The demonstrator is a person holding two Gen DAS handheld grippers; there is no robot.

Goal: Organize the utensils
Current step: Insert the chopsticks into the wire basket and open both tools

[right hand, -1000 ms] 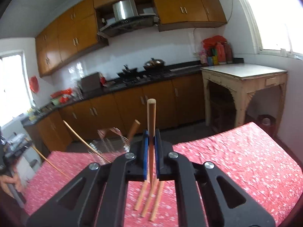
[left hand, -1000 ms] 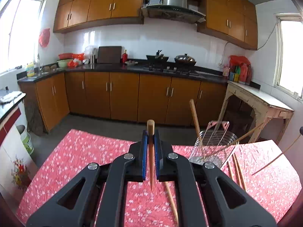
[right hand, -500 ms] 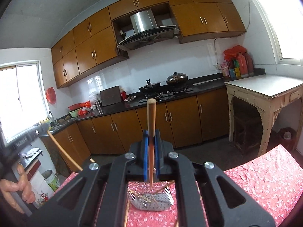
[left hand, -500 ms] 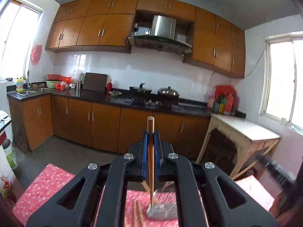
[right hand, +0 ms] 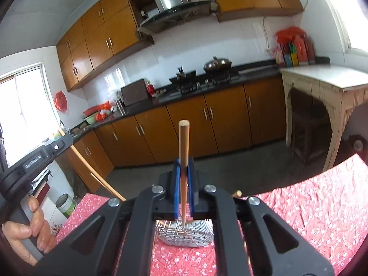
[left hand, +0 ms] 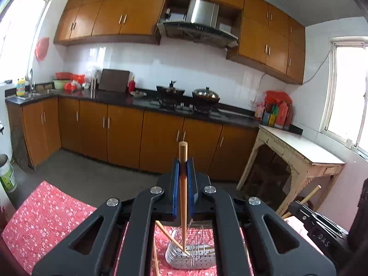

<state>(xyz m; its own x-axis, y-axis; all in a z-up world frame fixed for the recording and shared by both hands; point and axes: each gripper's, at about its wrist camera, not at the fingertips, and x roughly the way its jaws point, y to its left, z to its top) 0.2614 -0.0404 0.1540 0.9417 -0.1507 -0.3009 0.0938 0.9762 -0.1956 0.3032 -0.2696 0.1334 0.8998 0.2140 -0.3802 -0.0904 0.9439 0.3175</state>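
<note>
- Left gripper [left hand: 183,174]: blue-padded fingers [left hand: 175,184] closed on a wooden chopstick [left hand: 183,197], held upright at frame centre; blunt end above the pads, tapered tip pointing down over the wire holder.
- Right gripper [right hand: 183,179]: fingers closed on a second chopstick [right hand: 183,165], likewise upright at frame centre, its tip hanging just above the holder's rim.
- Wire utensil holder [left hand: 191,253]: lower centre of both wrist views, standing on the bench, directly below both held chopsticks. At least one chopstick already leans inside it, slanting toward upper left in the left wrist view.
- Bench [right hand: 310,207]: covered by a red floral cloth. Loose chopsticks [left hand: 156,260] lie on the cloth just left of the holder.
- A person's hand [right hand: 25,232], lower left of the right wrist view, grips the handle of the left tool.
- Far field: wooden side table [left hand: 299,151] at right; brown base cabinets [left hand: 124,135] under a dark counter, with hob and lidded pot [left hand: 205,93]; range hood [left hand: 197,25] between wall cabinets, upper centre.
</note>
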